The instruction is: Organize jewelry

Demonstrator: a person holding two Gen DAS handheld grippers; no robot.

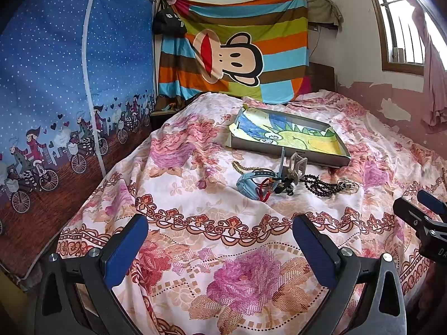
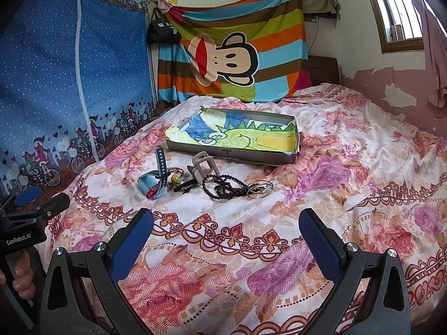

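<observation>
A small heap of jewelry lies on the flowered bedspread: a light-blue watch point(image 1: 248, 182) point(image 2: 152, 180), a beige hair claw point(image 1: 296, 164) point(image 2: 203, 164), dark bead strings point(image 1: 318, 185) point(image 2: 223, 185), thin wire rings point(image 1: 347, 185) point(image 2: 259, 188) and a gold chain point(image 1: 245, 167). Behind the heap sits a shallow grey box point(image 1: 290, 150) point(image 2: 232, 150) lined with a crayon drawing. My left gripper point(image 1: 220, 247) is open, well short of the heap, nothing between its fingers. My right gripper point(image 2: 226, 240) is open too, near the bed's front, also holding nothing.
A blue fabric wardrobe point(image 1: 69, 83) stands at the left of the bed. A striped monkey sheet point(image 1: 234, 50) hangs at the head. A peeling pink wall and window point(image 1: 402, 28) lie to the right. A hand point(image 2: 19, 276) holds the left gripper's handle.
</observation>
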